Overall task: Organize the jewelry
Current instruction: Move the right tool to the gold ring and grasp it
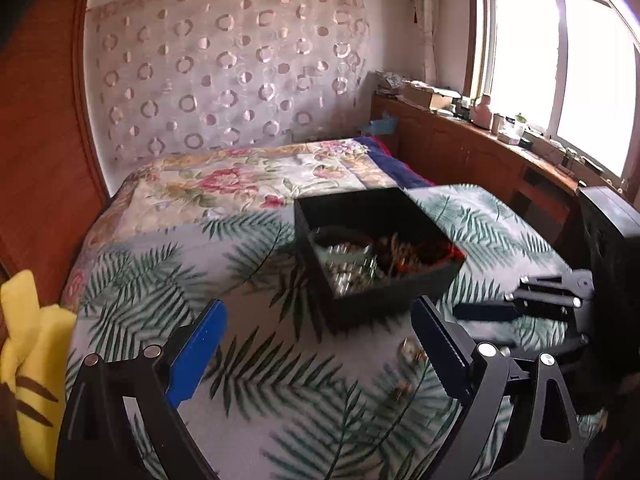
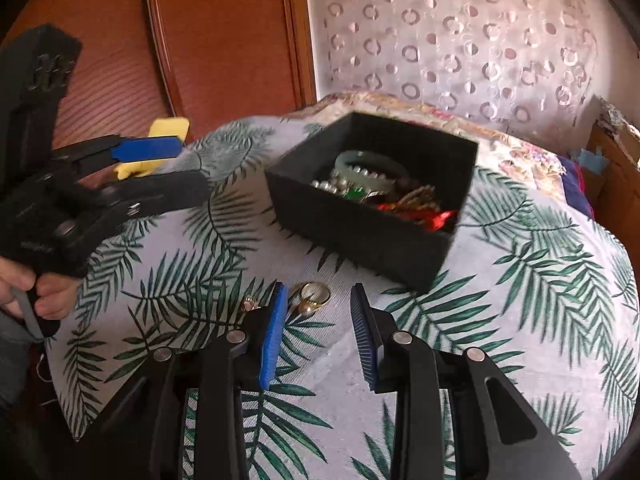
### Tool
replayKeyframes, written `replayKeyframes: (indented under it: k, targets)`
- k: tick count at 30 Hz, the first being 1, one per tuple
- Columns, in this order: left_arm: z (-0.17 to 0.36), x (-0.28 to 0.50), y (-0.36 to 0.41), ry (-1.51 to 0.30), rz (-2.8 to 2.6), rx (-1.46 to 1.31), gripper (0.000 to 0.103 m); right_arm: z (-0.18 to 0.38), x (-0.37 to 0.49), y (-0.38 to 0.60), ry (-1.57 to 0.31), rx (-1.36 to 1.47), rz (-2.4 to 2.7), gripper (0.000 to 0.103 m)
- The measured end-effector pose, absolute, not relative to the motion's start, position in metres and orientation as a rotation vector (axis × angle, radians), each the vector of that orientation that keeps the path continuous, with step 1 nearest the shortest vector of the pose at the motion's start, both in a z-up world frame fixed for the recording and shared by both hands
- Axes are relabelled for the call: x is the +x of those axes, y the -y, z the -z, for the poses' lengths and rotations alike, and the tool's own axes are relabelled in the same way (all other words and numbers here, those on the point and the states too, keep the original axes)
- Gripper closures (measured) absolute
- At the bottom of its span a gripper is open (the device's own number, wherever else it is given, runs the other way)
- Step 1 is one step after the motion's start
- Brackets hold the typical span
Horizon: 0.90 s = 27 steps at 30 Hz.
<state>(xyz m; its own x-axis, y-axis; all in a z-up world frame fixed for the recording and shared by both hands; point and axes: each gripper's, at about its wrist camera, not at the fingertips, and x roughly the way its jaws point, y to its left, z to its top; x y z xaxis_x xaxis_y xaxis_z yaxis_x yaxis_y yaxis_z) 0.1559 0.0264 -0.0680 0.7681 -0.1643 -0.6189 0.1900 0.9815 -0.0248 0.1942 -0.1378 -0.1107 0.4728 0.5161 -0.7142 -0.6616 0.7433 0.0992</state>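
Jewelry: most sits heaped in our black box on the palm-leaf blanket. A gold ring and small earring remain outside. Right gripper gapes, empty, near the ring; left gripper spread wide, empty.

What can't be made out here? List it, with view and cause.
- Left wrist: contents of black box are motion-blurred; single pieces unreadable.
- Left wrist: small jewelry on the blanket is blurred and partly behind the left claw.
- Right wrist: small gold piece is partly behind the right claw.
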Motion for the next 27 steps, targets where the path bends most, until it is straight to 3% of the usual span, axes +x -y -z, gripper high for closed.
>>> replayKeyframes:
  k: [10,12,17,27]
  targets:
    - [0.090,0.135,-0.048,-0.717,0.170,0.041,0.012,0.123,0.197,0.117,-0.850,-0.253,-0.712,0.069]
    - [0.094,0.133,-0.049,-0.727,0.169,0.038,0.012,0.123,0.197,0.114,-0.844,-0.272,-0.695,0.082]
    - [0.102,0.132,-0.047,-0.746,0.175,0.030,0.012,0.121,0.193,0.116,-0.831,-0.295,-0.697,0.091]
    - [0.107,0.136,-0.025,-0.780,0.230,0.019,0.012,0.109,0.187,0.154,-0.801,-0.250,-0.669,0.091]
